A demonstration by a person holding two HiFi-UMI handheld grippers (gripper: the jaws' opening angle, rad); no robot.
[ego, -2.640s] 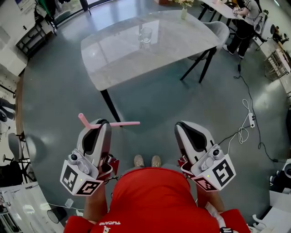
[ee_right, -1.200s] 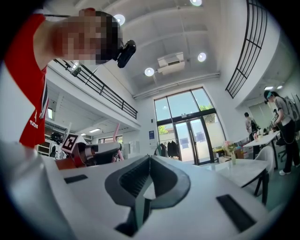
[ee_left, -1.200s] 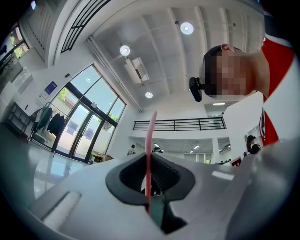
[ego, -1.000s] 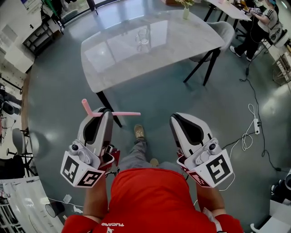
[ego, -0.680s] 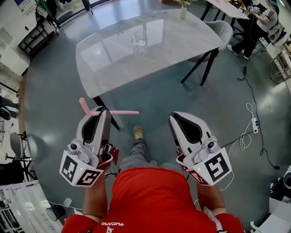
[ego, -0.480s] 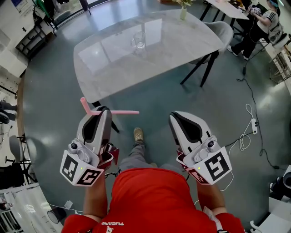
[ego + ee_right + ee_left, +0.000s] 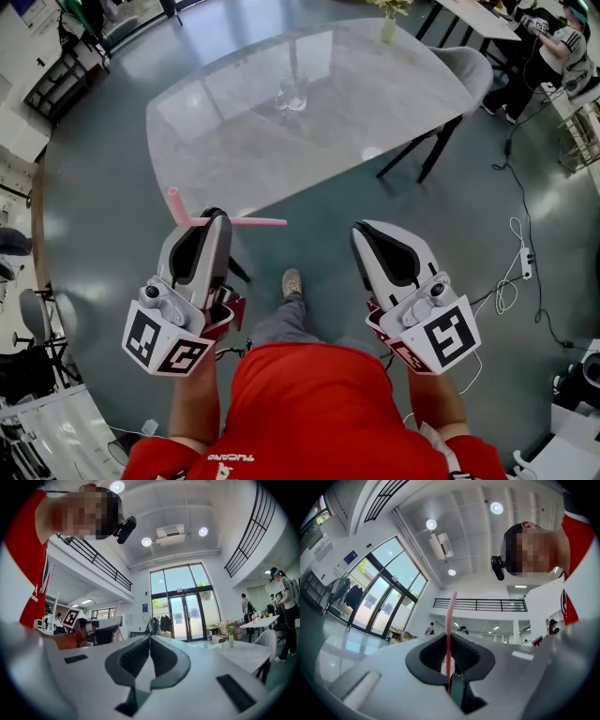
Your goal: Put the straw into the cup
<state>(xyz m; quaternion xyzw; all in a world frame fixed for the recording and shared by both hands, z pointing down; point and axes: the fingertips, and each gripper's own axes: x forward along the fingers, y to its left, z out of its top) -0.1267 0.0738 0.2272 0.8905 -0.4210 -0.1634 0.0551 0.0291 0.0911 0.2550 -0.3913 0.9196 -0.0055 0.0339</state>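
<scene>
Where the straw is: the pink bendy straw (image 7: pixel 248 221) lies crosswise in the tips of the left gripper (image 7: pixel 214 218), with its long leg pointing right and its short bent end sticking out to the far left; it shows against the floor just short of the table's near edge and is not in the cup
Left gripper: jaws pinched on the straw, which runs straight up between the pads in the left gripper view
Right gripper (image 7: pixel 368 232): jaws pressed together with nothing between them, held beside the left one, to its right
Cup: a clear glass cup (image 7: pixel 292 93) stands upright on the far half of the table (image 7: pixel 216 141), well apart from both grippers
How the straw will handle: I judge it light, hollow and thin-walled; stiff enough along its length to be steered, yet it should bend at the elbow and flatten under a hard squeeze; being smooth, it may swivel in a loose pinch
Where to hold it: the present hold, on the long leg just beside the elbow, looks right, since it leaves the long leg free to enter the cup; the straw would need turning from level to pointing down
How the cup will handle: breakable glass, likely to slide or tip on the smooth top if pushed; the idle right gripper could steady it
Count: one straw, one cup, two grippers, one table, one vase of flowers (image 7: pixel 388 26) at the table's far right, one grey chair (image 7: pixel 466 73) right of the table
</scene>
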